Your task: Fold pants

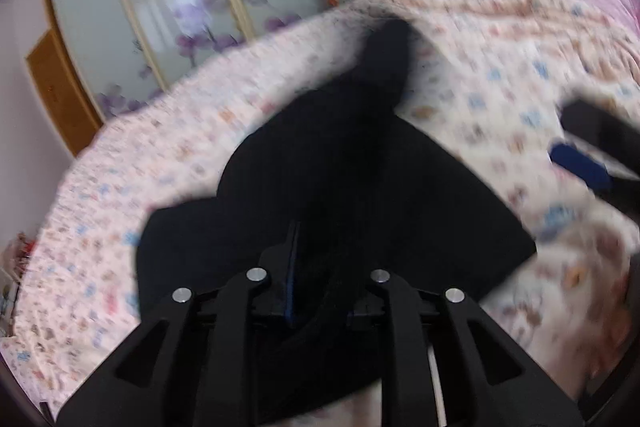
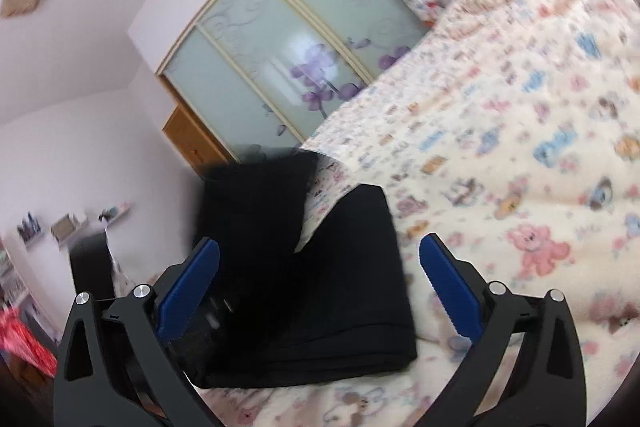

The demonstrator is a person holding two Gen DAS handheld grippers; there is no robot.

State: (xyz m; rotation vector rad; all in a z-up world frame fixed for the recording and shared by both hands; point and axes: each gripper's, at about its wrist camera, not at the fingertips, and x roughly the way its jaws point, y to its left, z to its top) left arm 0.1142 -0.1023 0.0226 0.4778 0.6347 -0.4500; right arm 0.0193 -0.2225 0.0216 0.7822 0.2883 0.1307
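One pair of black pants (image 1: 352, 187) lies on one bed (image 1: 120, 227) covered by a single cartoon-printed sheet. Two tools show: the left tool (image 1: 316, 267), with its two fingers pinched together on the dark cloth, and the right tool (image 2: 320, 287), with two blue-padded fingers (image 2: 448, 287) standing wide apart. On the far wall one wardrobe (image 2: 288, 39) shows three frosted glass panels, with one wooden door (image 2: 192, 143) at its left.
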